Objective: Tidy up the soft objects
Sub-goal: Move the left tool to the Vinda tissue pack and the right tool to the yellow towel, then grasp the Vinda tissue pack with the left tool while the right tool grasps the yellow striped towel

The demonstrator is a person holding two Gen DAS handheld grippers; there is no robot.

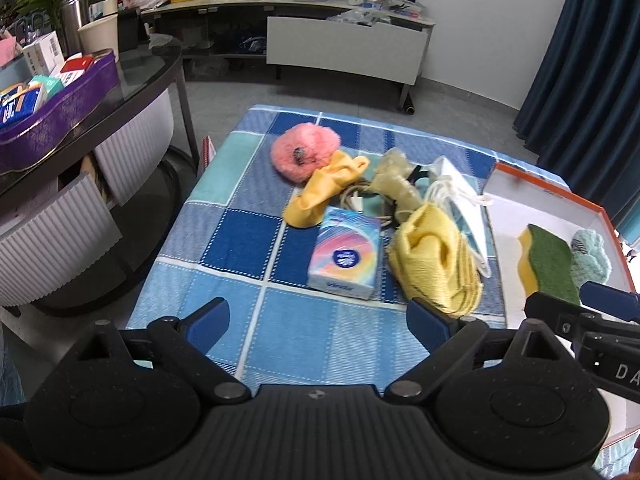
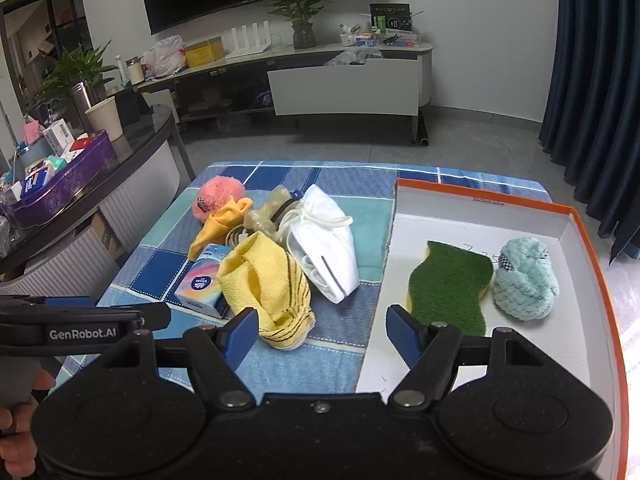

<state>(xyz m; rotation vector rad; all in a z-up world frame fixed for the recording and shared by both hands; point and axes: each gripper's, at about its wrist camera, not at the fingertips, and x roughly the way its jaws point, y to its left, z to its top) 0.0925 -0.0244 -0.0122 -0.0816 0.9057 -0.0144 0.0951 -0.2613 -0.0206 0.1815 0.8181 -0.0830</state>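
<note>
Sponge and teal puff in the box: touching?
Touching. The right wrist view shows the sponge right edge meeting the teal puff left side with no white box floor between them.

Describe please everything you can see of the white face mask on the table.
The white face mask looks like a folded cup-style respirator of soft non-woven fabric, with cream elastic straps bunched on top and a thin dark line near its lower end. It lies on its side on the blue checked cloth, left of the orange-edged box. Its left edge touches the yellow towel; the beige glove lies at its far end. No gripper touches it.
</note>
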